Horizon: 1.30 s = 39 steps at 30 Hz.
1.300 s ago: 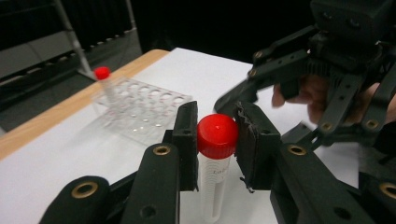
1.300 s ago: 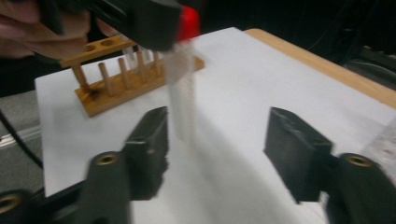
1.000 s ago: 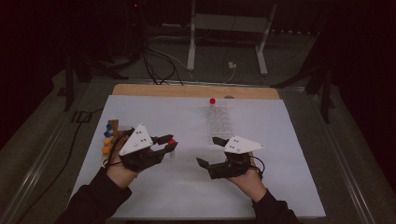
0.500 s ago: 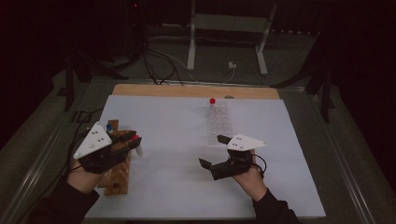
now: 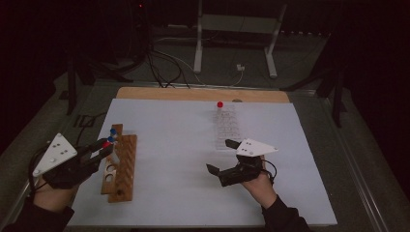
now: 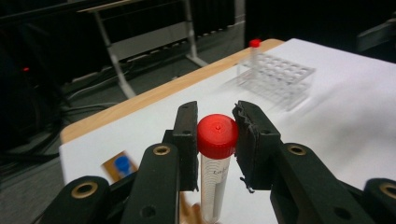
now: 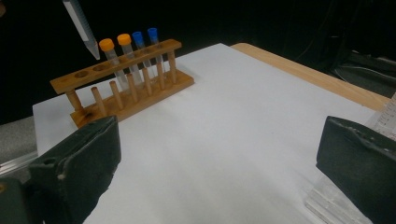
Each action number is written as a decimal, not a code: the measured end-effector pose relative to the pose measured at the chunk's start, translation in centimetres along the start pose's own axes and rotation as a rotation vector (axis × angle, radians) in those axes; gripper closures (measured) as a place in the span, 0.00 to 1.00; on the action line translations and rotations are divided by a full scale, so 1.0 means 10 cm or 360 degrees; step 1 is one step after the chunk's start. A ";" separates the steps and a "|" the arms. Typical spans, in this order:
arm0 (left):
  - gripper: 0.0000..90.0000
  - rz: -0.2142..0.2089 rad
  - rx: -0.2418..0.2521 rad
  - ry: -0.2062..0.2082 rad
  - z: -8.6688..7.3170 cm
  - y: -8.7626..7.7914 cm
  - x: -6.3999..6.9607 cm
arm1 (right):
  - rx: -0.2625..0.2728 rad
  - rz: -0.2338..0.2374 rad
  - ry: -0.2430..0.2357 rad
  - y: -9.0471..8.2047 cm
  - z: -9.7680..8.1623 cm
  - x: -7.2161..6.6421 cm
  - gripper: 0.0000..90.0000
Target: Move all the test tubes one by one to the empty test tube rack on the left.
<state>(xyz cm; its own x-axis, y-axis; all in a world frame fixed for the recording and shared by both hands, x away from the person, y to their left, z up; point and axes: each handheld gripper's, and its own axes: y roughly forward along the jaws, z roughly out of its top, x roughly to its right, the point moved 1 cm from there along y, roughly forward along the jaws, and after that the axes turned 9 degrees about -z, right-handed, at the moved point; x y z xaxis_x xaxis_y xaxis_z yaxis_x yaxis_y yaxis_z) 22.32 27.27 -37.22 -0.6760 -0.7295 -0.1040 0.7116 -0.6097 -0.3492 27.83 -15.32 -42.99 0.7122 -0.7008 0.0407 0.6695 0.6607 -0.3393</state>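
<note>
Wooden rack [image 7: 122, 81]: two orange-capped tubes [image 7: 112, 52], two blue-capped tubes [image 7: 145, 43]. Left tool [image 6: 217, 140] clamped on one red-capped tube [image 6: 216, 154]; printing unreadable. Right tool [image 5: 225, 157] apart, empty.

Red cap [image 6: 217, 135] on clear tube [image 6: 212, 184] w/ faint grey print marks. Left claw [image 6: 216, 140]: black jaws, brass-coloured rivets; grey three-cornered plate [image 5: 55, 153] on top w/ dark dots. Right claw [image 5: 220, 155]: black, pale plate too. Wooden rack [image 7: 123, 81]: light brown, darker scorch at one foot. In it 2 orange-capped tubes [image 7: 113, 51] and 2 blue-capped tubes [image 7: 144, 39], all clear. Far rack [image 6: 275, 74]: clear plastic, grid pattern, one red-capped tube [image 6: 254, 44] in it. Table [image 5: 183, 159] cover plain white; bare wood strip along far edge, tan. Floor grey, backgrnd near black.
</note>
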 end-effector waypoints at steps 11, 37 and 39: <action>0.80 0.0095 -0.0043 -0.0132 -0.39 0.04 -0.16 | -0.0009 0.0018 -0.0008 0.01 -0.01 0.00 0.00; 0.70 0.0031 -0.0133 -0.0242 -0.76 0.21 -0.14 | -0.0003 0.0019 0.0003 0.00 0.00 0.03 0.00; 0.55 0.0015 -0.0119 -0.0228 -0.71 0.20 -0.11 | 0.0005 0.0016 -0.0005 -0.01 0.00 0.04 0.00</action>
<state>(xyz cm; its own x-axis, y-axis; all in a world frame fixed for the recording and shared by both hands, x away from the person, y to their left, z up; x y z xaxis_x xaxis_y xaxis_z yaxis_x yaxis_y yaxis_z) 23.10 29.02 -44.45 -0.6314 -0.7751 0.0243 0.6979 -0.5816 -0.4179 28.03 -15.62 -42.93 0.7196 -0.6932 0.0402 0.6630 0.6686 -0.3367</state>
